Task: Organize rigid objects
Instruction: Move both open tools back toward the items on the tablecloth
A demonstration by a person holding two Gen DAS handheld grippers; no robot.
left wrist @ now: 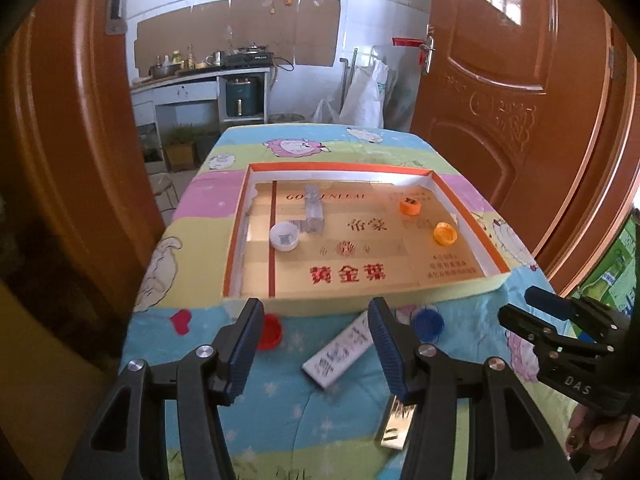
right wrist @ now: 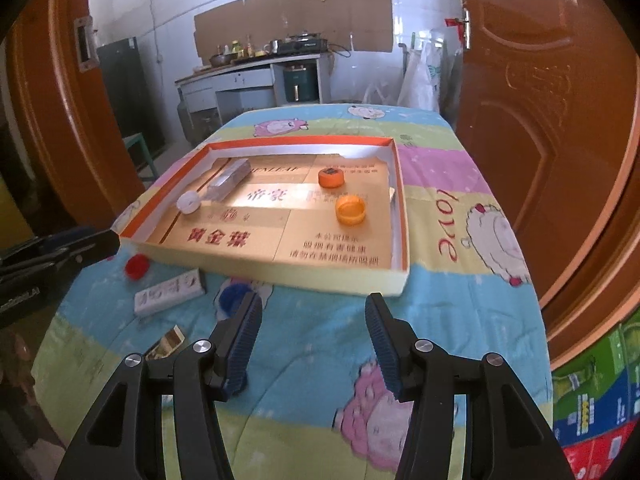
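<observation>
A shallow orange-rimmed tray (left wrist: 340, 166) (right wrist: 402, 208) lies on a cartoon quilt. It holds a white cap (left wrist: 284, 236) (right wrist: 189, 202), a clear plastic box (left wrist: 314, 210) (right wrist: 230, 178) and two orange caps (left wrist: 410, 205) (left wrist: 445, 233) (right wrist: 331, 177) (right wrist: 351, 209). On the quilt before the tray lie a red cap (left wrist: 269, 332) (right wrist: 137, 266), a white box (left wrist: 340, 350) (right wrist: 170, 292), a blue cap (left wrist: 429, 323) (right wrist: 234, 296) and a gold box (left wrist: 394, 426) (right wrist: 166, 344). My left gripper (left wrist: 316, 306) hovers open over the white box. My right gripper (right wrist: 313, 300) hangs open over bare quilt, right of the blue cap.
Brown wooden doors (left wrist: 500, 80) (right wrist: 560, 120) flank the quilt-covered table. A kitchen counter (left wrist: 200, 76) stands against the far wall. Coloured cartons (right wrist: 600, 400) are stacked at the right. A person's hand (left wrist: 592, 432) grips the right tool.
</observation>
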